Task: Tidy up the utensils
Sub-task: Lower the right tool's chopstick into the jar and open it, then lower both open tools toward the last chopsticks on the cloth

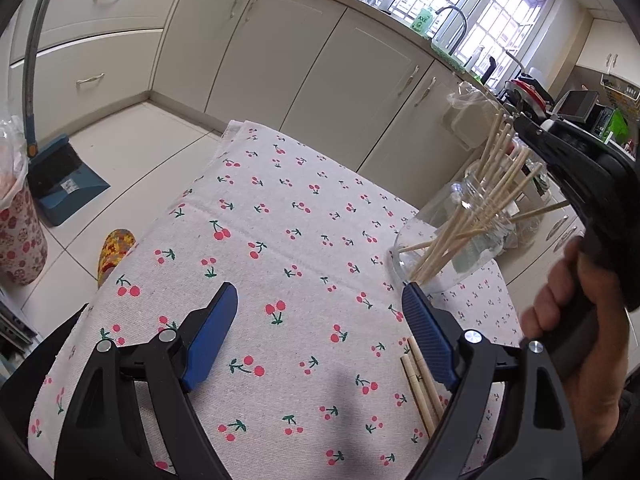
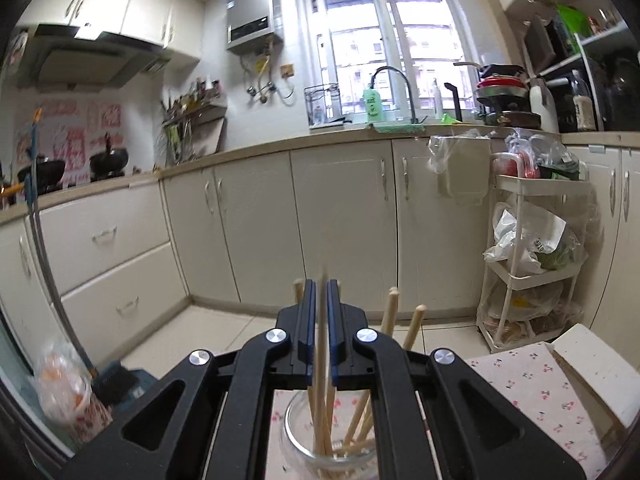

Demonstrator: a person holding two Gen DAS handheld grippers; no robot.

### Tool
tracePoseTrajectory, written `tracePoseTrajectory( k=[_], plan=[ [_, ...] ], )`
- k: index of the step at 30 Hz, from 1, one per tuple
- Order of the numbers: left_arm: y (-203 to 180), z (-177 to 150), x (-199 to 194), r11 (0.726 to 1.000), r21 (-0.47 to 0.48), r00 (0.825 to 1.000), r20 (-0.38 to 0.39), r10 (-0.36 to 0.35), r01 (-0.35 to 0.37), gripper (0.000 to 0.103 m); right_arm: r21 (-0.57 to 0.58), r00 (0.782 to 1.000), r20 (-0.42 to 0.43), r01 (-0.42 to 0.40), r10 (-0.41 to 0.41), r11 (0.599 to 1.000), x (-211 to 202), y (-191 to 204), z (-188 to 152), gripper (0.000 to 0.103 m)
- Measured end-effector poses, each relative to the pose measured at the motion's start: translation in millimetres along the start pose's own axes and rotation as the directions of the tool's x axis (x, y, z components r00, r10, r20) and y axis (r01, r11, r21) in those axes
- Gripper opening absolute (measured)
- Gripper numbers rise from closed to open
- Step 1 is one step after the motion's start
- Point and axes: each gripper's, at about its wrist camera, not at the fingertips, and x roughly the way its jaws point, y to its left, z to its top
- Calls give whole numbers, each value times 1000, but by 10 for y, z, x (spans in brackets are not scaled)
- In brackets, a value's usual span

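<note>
1. Holding one chopstick (image 2: 321, 344) pinched upright between its pressed-together jaws, the right gripper (image 2: 320, 292) sits directly above the jar (image 2: 297, 432); the stick's lower end already reaches inside the glass. Judgement: alignment over the mouth is deliberate, so the stick drops in with the rest.
2. Jar stands upright on the cherry-print cloth (image 1: 280, 216), near its right edge in the left view (image 1: 452, 236), with many sticks leaning fanned against the rim. Upright storage keeps them bundled.
3. Left gripper (image 1: 320, 312) hovers over the cloth with jaws spread wide and nothing between them. Loose chopsticks (image 1: 420, 384) lie flat on the cloth just beside and partly under its right finger. Judgement: it waits there, placed to collect these next.
4. A hand (image 1: 576, 332) grips the right tool's handle.
5. Writing: a green bottle (image 2: 373, 105) by the tap carries a label that appears to read "AXE" in the left view; other print on it is too small. A bag on the trolley (image 2: 532, 240) shows digits, not reliably legible.
</note>
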Motion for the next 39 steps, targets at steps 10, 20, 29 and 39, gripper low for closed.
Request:
tracePoseTrajectory(
  k=[10, 20, 29, 39],
  plan=[
    [-3, 4, 30, 1000, 10, 1000, -14, 20, -20, 81, -44, 1000, -6, -9, 9, 999, -124, -25, 69, 38],
    [-18, -1, 52, 999, 24, 999, -26, 38, -37, 82, -109, 998, -45, -56, 51, 992, -859, -109, -117, 59],
    [-59, 0, 94, 997, 55, 996, -76, 50, -46, 83, -39, 847, -516, -173, 128, 984, -911, -262, -1112, 34],
    [-218, -220, -14, 995, 90, 986, -157, 55, -42, 83, -110, 765, -638, -203, 88, 973, -765, -109, -1377, 23]
  ],
)
